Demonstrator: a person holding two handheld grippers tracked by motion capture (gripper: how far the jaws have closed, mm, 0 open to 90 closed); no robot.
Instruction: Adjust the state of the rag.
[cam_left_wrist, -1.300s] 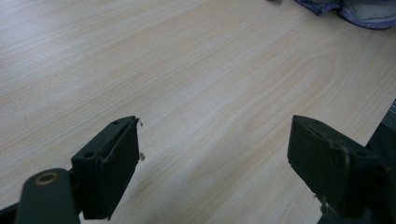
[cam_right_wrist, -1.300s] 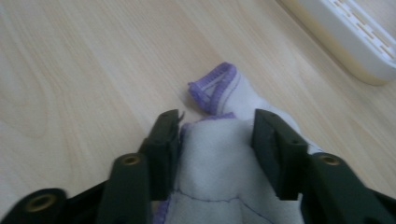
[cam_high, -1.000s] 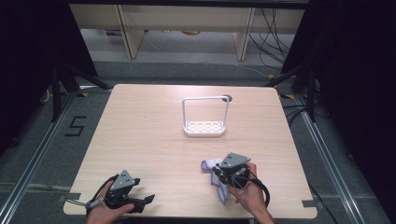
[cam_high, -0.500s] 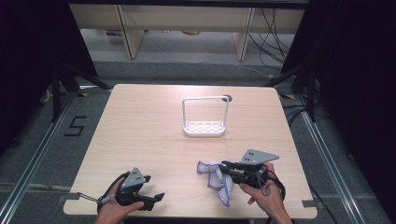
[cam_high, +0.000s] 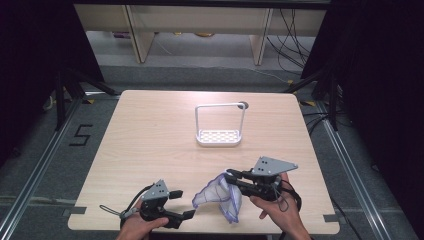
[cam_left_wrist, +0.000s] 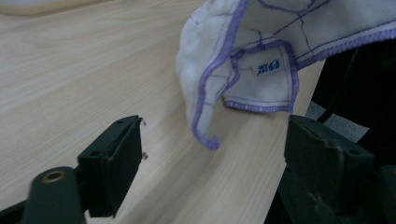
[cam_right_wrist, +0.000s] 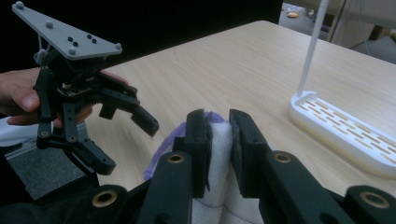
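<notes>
Right, the right gripper (cam_high: 231, 176) has its fingers (cam_right_wrist: 198, 135) pinched on a white cloth (cam_high: 218, 195) w/ purple stitched edging, lifted off the tabletop (cam_high: 150, 135) at the near edge, just right of centre. The cloth hangs down from the grip in a loose cone, lower tip at or near the wood; can't tell if it touches. In the right gripper view the fabric (cam_right_wrist: 217, 154) is squeezed between the two pads. The left gripper (cam_high: 181, 204) sits low at the near-left edge, fingers (cam_left_wrist: 112, 154) spread wide, nothing btwn them, pointing at the cloth (cam_left_wrist: 243, 56), near it but apart. A white wire-handled rack (cam_high: 219, 136) stands mid-table, well apart from both hands.
</notes>
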